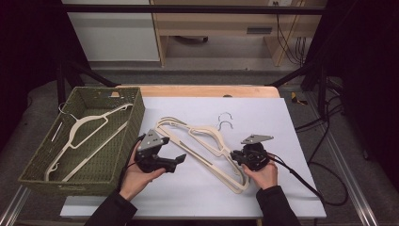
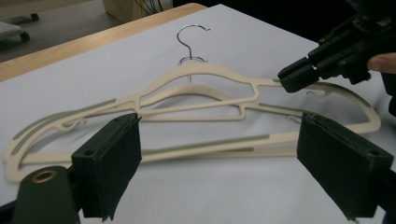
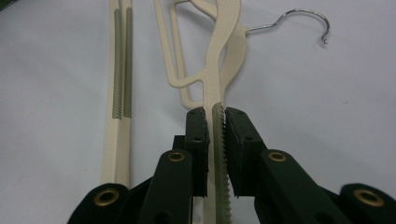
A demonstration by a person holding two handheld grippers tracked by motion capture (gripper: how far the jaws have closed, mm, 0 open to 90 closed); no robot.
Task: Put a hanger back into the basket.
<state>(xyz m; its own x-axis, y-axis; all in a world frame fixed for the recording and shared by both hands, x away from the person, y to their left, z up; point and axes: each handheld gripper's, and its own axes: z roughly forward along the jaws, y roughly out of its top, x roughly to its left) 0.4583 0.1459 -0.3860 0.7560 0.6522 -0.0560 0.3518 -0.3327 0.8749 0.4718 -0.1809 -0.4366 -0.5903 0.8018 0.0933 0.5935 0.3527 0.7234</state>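
Your right gripper (image 1: 236,157) pinches the shoulder of the top cream hanger (image 3: 218,79) on the white mat (image 1: 263,113); your left gripper (image 1: 178,162), jaws spread, hovers near its left end; a third hanger (image 1: 80,129) lies in the green basket (image 1: 134,117), far left.

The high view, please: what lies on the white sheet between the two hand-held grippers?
The stacked cream hangers lie between the left hand-held gripper and the right hand-held gripper, whose jaws are shut on one hanger's shoulder, as the high view shows.

table: wooden table (image 1: 207,90) under a white sheet (image 1: 263,117), frame centre | floor: grey floor (image 1: 211,75) | furniture: light wood desk (image 1: 221,23) top centre, white cabinet (image 1: 113,33) upper left | cables (image 1: 291,42) upper right | surroundings dark at both sides
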